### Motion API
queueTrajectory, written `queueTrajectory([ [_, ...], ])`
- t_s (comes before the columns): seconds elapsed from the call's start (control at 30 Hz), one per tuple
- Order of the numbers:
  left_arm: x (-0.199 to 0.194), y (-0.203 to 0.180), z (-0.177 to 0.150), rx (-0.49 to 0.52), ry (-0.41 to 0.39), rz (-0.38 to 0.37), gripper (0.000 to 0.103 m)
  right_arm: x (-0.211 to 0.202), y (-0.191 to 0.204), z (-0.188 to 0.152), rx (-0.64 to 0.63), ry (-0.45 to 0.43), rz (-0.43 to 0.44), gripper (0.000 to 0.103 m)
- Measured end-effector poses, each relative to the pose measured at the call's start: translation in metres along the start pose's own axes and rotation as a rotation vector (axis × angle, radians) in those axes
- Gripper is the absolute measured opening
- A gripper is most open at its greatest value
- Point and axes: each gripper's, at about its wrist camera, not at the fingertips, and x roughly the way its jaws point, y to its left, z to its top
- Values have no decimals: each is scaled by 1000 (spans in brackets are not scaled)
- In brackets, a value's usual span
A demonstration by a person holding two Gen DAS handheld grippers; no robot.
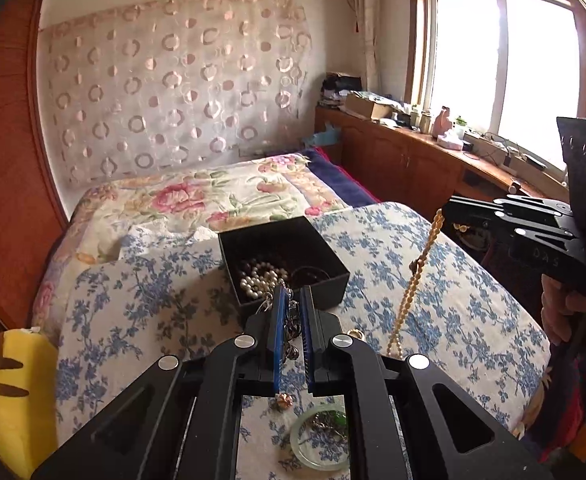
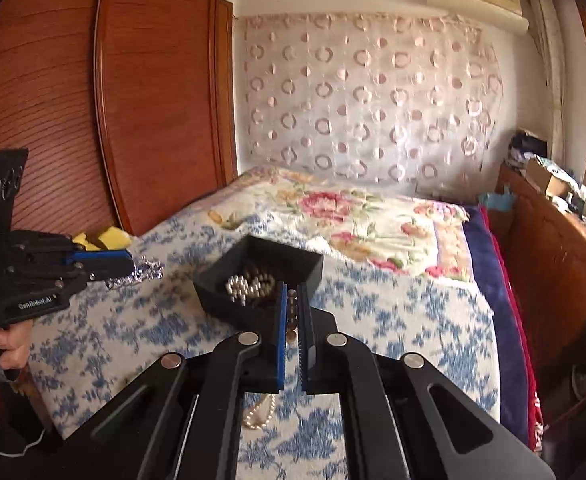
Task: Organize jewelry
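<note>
Left wrist view: the left gripper [image 1: 291, 312] fills the lower centre of the frame, its two blue-padded fingers [image 1: 279, 320] nearly closed on a tangled silvery chain [image 1: 291, 322] that hangs between them. Just above the fingertips, at frame centre, one black box [image 1: 283, 258] sits on the blue-flowered bedspread [image 1: 141, 296]; inside it lie a coil of white pearls [image 1: 259, 276] and a dark bead strand [image 1: 309, 274]. At the bottom centre, seen through the gripper frame, one pale green bangle [image 1: 319, 440] lies on the bedspread, ringing a small dark tangle of jewelry, and one small brownish piece [image 1: 283, 400] lies just above it. At right, the right gripper [image 1: 447, 210] holds up one long cream bead necklace [image 1: 411, 280], which dangles down to the bedspread. One yellow plush toy [image 1: 9, 392] sits at the lower left.

Right wrist view: the right gripper [image 2: 291, 308] has its fingers [image 2: 281, 312] pinched almost together on the bead necklace [image 2: 291, 312], whose loop shows below at lower centre. The black box [image 2: 259, 276] with the pearls [image 2: 247, 286] lies just above the fingertips. At left, the left gripper [image 2: 133, 266] clamps the silvery chain [image 2: 139, 274], which sticks out from its tips above the bedspread [image 2: 393, 320].
</note>
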Motion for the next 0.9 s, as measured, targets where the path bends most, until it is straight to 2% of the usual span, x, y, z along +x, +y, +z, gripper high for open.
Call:
queueTrajectory([
  [0.37,1,11,23,26,-29,18,7,3,3,54,-46,-85,6,6],
  [0.63,14,25,45,3,-52,12,7,19,4,97,-79,-139,43,6],
  [0.9,31,36,57,-14,-46,5,7,56,3,115,-114,-111,65,6],
])
